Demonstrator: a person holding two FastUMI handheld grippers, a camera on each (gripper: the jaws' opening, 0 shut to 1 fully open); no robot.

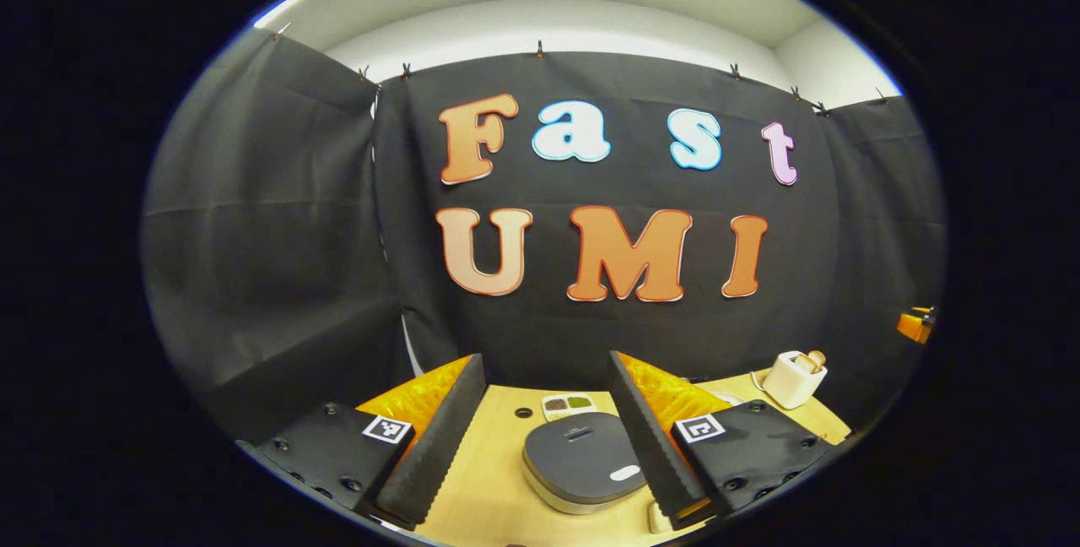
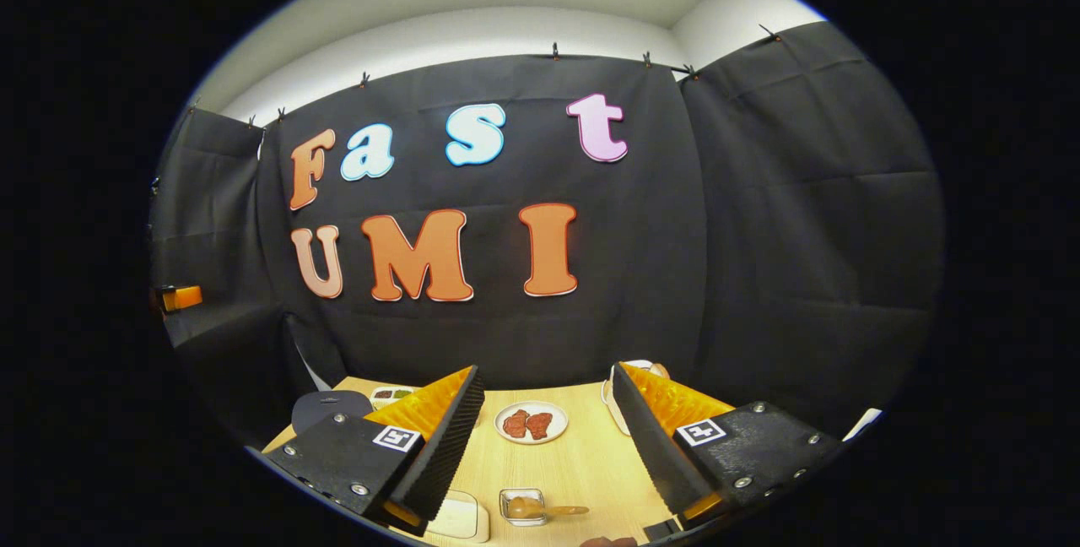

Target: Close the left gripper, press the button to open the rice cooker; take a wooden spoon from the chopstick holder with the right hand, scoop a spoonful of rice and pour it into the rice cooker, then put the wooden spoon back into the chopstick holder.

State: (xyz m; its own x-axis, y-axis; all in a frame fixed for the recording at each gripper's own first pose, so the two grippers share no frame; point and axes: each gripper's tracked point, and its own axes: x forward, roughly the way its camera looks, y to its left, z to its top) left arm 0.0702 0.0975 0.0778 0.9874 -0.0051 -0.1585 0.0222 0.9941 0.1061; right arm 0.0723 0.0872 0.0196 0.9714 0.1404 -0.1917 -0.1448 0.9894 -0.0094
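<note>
Black cloth walled the booth behind a pale wooden table (image 1: 498,479).

In the left gripper view, the left gripper (image 1: 547,437) hung above the table with its fingers spread wide, gripping nothing. The cooker (image 1: 582,463) sat between the fingers, lid shut, an oval button (image 1: 625,473) on the lid toward 5 o'clock. A small tray (image 1: 568,404) lay just beyond the cooker at 12 o'clock, one compartment filled with something brown, the other with something green. The holder (image 1: 793,380) stood at 2 o'clock from the cooker, well apart, with the spoon (image 1: 813,360) handle sticking out of its top.

In the right gripper view, the right gripper (image 2: 548,437) was likewise spread and empty. A plate (image 2: 531,423) carrying two reddish-brown pieces lay between its fingers. At 6 o'clock from the plate, a clear square dish (image 2: 521,506) held a tan substance, with a small scoop (image 2: 561,511) resting in it.
</note>
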